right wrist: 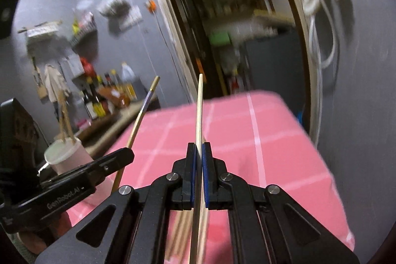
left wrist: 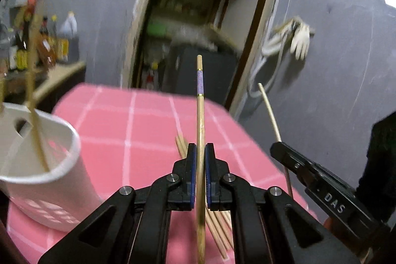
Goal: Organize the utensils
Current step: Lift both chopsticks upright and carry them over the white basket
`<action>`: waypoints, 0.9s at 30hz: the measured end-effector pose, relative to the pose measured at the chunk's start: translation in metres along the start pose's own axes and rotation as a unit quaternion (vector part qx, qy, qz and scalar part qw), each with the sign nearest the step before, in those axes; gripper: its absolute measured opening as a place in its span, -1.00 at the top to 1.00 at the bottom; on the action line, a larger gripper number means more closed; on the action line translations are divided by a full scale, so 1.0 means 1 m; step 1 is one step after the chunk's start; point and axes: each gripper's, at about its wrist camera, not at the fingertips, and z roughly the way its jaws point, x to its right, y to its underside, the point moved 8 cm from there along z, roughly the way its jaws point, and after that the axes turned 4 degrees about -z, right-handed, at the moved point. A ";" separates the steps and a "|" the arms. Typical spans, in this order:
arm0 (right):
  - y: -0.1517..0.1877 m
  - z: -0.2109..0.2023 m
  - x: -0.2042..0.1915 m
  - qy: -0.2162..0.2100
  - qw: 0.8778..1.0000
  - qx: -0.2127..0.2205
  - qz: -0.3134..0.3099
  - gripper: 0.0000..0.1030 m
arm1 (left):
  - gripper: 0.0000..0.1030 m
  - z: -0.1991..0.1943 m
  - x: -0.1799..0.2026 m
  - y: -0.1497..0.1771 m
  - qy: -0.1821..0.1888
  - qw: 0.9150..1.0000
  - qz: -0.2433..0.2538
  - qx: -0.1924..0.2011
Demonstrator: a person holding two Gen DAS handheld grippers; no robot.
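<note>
Your cup (left wrist: pixel 37 165) stands left on the worktop (left wrist: pixel 148 125); loose chopsticks (left wrist: pixel 217 227) lie right of it, seemingly bundled.

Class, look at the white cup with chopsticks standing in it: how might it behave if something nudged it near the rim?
The white cup looks thin-walled and light, so it would probably slide or tip easily. The chopsticks lean against one side and stick out well above the rim, likely making it top-heavy. The pink tablecloth may give some grip.

A lived-in home kitchen is showing beyond the fingers: sauce bottles (right wrist: pixel 109 95) standing on a side counter, a pink checked cloth (left wrist: pixel 138 125) covering the surface, a pantry doorway (right wrist: pixel 237 24) gaping ahead.
</note>
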 end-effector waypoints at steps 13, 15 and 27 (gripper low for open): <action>-0.065 -0.032 -0.078 -0.046 0.983 0.175 -0.043 0.94 | 0.92 -0.086 -0.020 -0.069 -0.012 0.985 0.010 0.174; -0.069 -0.029 -0.092 -0.060 0.979 0.188 -0.043 0.94 | 0.92 -0.099 -0.033 -0.077 -0.019 0.982 0.008 0.190; -0.085 0.013 -0.174 -0.159 0.963 0.216 -0.018 0.94 | 0.92 -0.161 -0.141 -0.109 -0.061 0.962 -0.048 0.260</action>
